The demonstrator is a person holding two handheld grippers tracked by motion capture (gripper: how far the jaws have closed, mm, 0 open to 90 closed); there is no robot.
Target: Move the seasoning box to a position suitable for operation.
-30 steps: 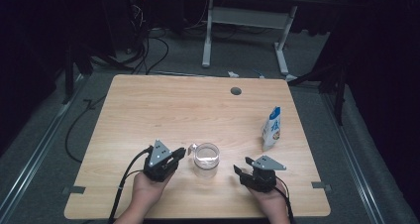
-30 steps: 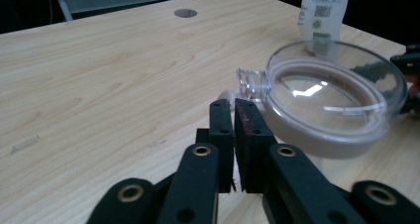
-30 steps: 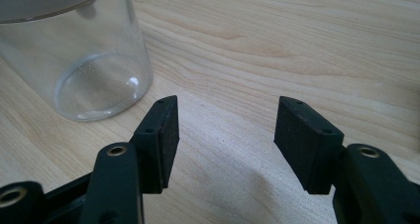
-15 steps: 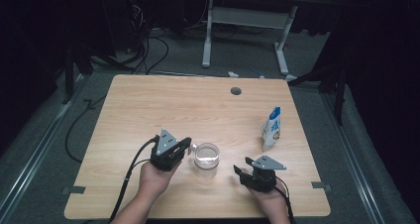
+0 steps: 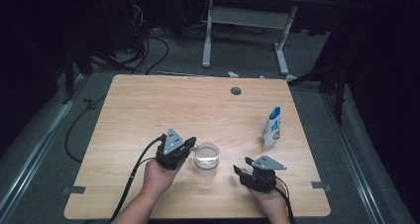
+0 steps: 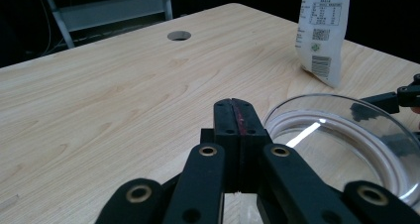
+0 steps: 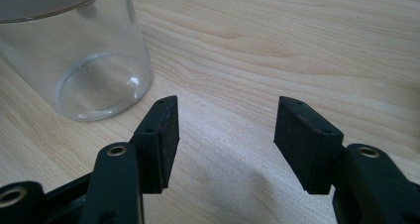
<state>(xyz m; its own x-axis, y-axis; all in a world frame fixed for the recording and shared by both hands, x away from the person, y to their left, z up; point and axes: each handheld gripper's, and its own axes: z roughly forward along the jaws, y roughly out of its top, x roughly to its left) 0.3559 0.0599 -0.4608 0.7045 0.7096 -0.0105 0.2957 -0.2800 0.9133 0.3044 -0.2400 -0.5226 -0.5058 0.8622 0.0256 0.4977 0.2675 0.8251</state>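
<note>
A clear empty glass stands upright near the table's front edge, between my two grippers. My left gripper sits just left of it, with its tips close to the rim; whether they touch it I cannot tell. In the left gripper view its jaws are shut flat against each other with nothing between them, and the glass lies just to their right. My right gripper rests on the table to the glass's right, a short gap away. Its jaws stand open over bare wood, with the glass at the upper left.
A white and blue pouch stands upright at the table's right side, also in the left gripper view. A round cable hole sits near the far edge of the wooden table. Cables and desk legs lie on the floor beyond.
My left gripper has moved forward and to the right, up to the glass. The right gripper and the glass have stayed where they were.
</note>
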